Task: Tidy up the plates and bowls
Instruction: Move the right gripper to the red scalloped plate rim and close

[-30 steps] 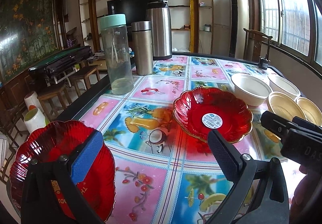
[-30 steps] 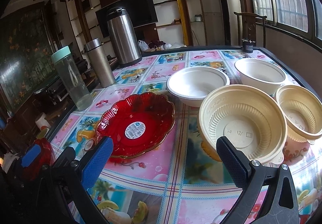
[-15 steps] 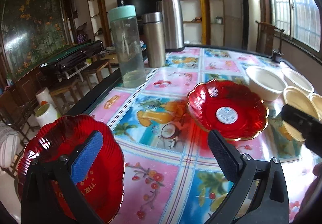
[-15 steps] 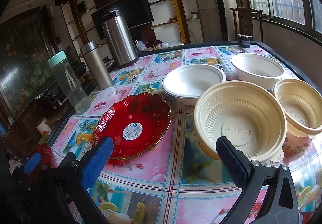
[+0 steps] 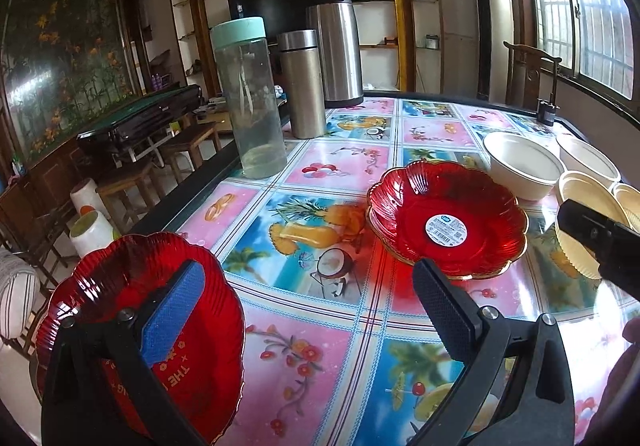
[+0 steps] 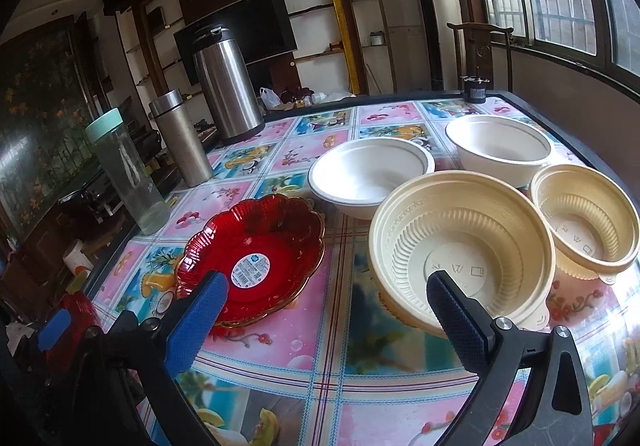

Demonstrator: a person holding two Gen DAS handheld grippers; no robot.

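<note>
A red scalloped plate (image 5: 446, 217) with a white sticker lies on the table; it also shows as the red plate (image 6: 252, 258) in the right wrist view. A second red plate (image 5: 140, 334) sits at the table's near-left edge, right behind the blue pad of my left gripper (image 5: 306, 274), whose jaws stand wide apart. I cannot tell whether that plate rests on the table. Two white bowls (image 6: 372, 173) (image 6: 498, 145) and two cream ribbed bowls (image 6: 460, 246) (image 6: 584, 217) stand to the right. My right gripper (image 6: 326, 282) hangs open in front of them, empty.
A clear bottle with a mint lid (image 5: 252, 97), a steel flask (image 5: 304, 85) and a steel thermos jug (image 5: 336, 45) stand at the table's far left. The table (image 5: 332, 173) has a fruit-print cover. Stools and a green-topped table (image 5: 132, 117) stand off to the left.
Both views have shifted slightly; the left view has swung so the bottles and plate sit a little further right. The near red plate keeps its place by the left finger. Both grippers stay open.
</note>
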